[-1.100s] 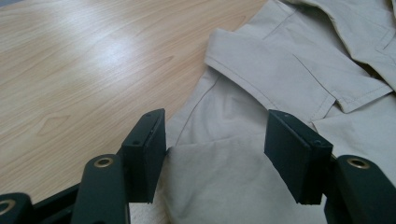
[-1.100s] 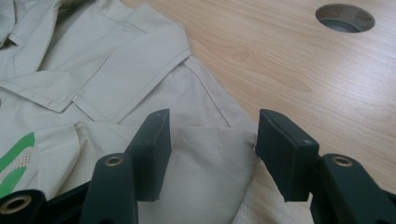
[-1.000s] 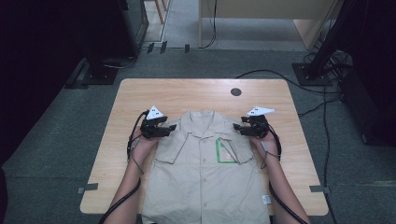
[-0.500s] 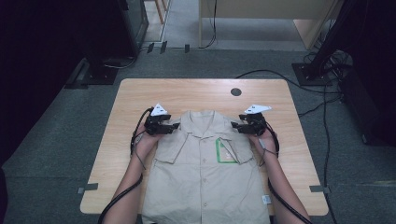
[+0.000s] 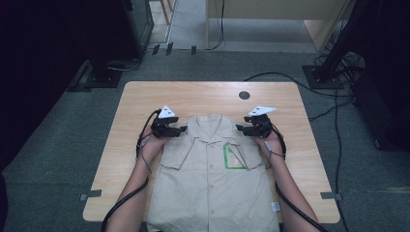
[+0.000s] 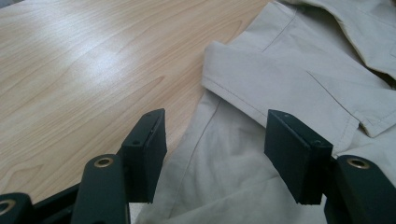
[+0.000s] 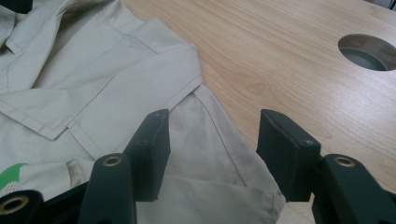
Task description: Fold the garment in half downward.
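— Since the earlier frame hardly anything shifts: our two hands sit at the same shoulders of the shirt [image 5: 210, 179], and the cloth lies as it did.

— So where are we in the work?

— We judge it to be the folding of the shirt, at the point of taking hold. It lies face up, buttoned, in the middle of the table [image 5: 145, 96], collar away from us and sleeves already tucked in. Our left gripper [image 5: 181, 129] hovers at one shoulder, our right gripper [image 5: 240, 128] at the other.

— Are we holding cloth?

— No. In the left gripper view the jaws stand apart over the folded sleeve [image 6: 252, 88], pressing nothing. In the right gripper view it is the same: a gap between the pads, the shoulder seam [image 7: 187, 93] lying under it.

— And next?

— We probably need to lower both sets of jaws, pinch both shoulders evenly, and lift together.

— The material?

— Thin beige cotton, softly creased, with stitched hems and a green-edged pocket [image 5: 233, 157]. The table is smooth pale wood grain with a round cable hole [image 5: 244, 95].
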Demonstrator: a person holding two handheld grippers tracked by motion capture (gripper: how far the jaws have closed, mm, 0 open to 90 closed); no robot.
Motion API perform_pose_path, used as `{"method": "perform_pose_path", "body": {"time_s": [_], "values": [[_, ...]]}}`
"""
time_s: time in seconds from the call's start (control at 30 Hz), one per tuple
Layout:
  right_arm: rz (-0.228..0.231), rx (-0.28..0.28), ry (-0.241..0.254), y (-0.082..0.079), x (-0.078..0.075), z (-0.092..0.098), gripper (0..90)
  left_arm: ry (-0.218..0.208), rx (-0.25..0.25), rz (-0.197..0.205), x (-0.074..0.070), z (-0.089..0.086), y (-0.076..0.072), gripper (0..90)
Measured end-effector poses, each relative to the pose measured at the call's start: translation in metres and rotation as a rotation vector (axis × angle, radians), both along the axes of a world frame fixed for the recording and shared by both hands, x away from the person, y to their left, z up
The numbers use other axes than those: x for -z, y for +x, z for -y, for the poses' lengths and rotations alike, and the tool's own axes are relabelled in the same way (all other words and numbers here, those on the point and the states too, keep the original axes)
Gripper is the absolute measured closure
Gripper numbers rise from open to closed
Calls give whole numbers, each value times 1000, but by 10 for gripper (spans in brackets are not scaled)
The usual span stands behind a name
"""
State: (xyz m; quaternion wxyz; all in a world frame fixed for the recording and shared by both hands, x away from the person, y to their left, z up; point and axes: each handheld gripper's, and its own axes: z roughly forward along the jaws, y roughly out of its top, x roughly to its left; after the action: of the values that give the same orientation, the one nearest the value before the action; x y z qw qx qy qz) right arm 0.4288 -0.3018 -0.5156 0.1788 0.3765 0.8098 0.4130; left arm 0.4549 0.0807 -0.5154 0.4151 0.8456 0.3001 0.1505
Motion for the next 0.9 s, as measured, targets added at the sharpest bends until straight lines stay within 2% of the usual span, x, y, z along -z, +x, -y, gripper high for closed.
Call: {"method": "perform_pose_path", "body": {"time_s": [0.2,0.37,0.5,0.77,0.9], "values": [[0,-9,-4,3,0,-2,446,8,7,-9,3,0,4,403],[-13,-13,-1,7,1,-3,459,5,11,-23,3,0,7,450],[-18,-15,-4,9,2,-3,459,34,26,-32,4,3,9,459],[-29,-12,-6,13,7,-5,459,26,22,-39,4,5,11,465],[-30,-20,-31,15,10,-8,460,34,28,-31,4,6,9,485]]}}
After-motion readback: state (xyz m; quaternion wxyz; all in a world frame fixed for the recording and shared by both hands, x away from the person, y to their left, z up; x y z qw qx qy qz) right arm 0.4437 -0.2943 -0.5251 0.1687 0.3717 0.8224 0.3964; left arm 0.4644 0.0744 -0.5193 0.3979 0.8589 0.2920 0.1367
